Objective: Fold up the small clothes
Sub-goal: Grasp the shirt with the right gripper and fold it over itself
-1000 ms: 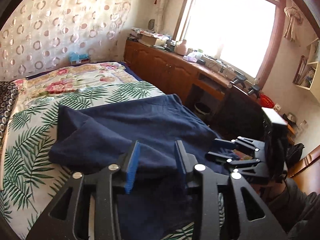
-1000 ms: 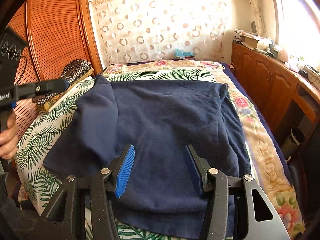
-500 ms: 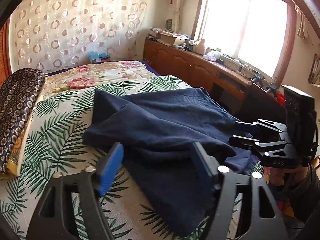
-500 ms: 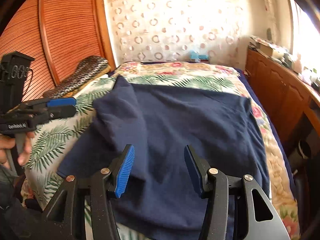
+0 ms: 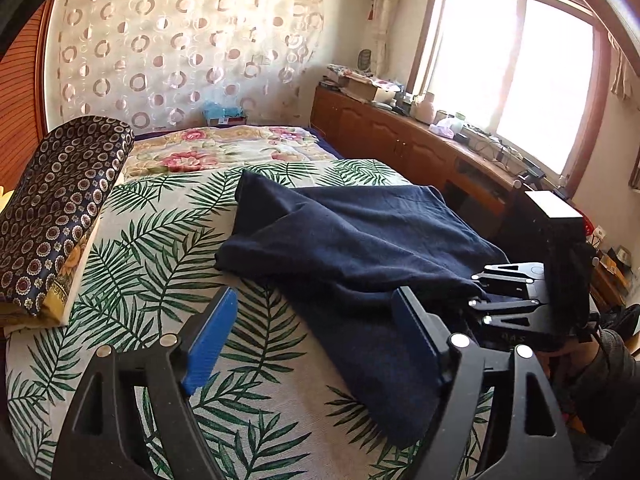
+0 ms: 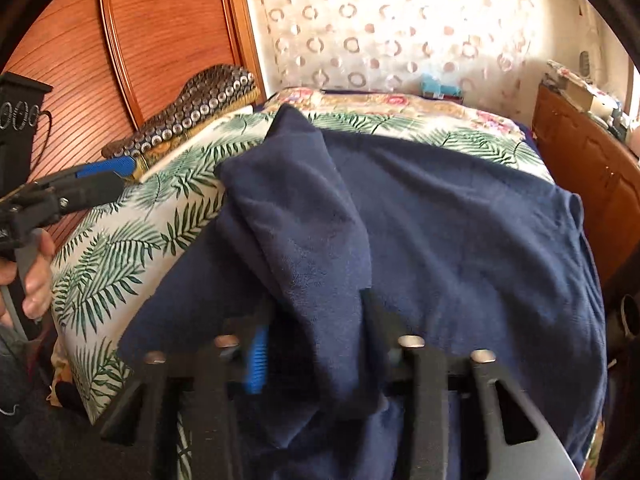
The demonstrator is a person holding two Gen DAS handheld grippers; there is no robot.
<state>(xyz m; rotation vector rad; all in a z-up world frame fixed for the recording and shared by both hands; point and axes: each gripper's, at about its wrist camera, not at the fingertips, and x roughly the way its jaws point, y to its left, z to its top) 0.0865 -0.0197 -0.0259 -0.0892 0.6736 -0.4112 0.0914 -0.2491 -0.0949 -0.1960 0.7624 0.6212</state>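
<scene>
Sunlit and cluttered, the bedroom holds a bed (image 5: pixel 132 264) under a palm-leaf coverlet, with a wooden cabinet run (image 5: pixel 404 140) below the window and a dotted curtain (image 5: pixel 180 48) at the head. A patterned pillow (image 5: pixel 60 200) sits at the bed's edge beside the wooden sliding door (image 6: pixel 132 40).

Across the coverlet lies the navy garment (image 6: pixel 460 248), spread flat except for one sleeve or side panel doubled over its body. The right gripper (image 6: pixel 316 340) has come around that doubled strip near the hem, its jaws still apart with cloth between them; I cannot tell whether the pads are biting yet. The left gripper (image 5: pixel 316 336) hangs wide open over the bare coverlet, holding nothing, just beside the garment's near edge.

To do this fold well, the right jaws should probably close on both layers of the strip, not only the top one, and lift just enough to clear the fabric beneath. The left could pin the crease line.

Lettering on either gripper body is too blurred to read.
</scene>
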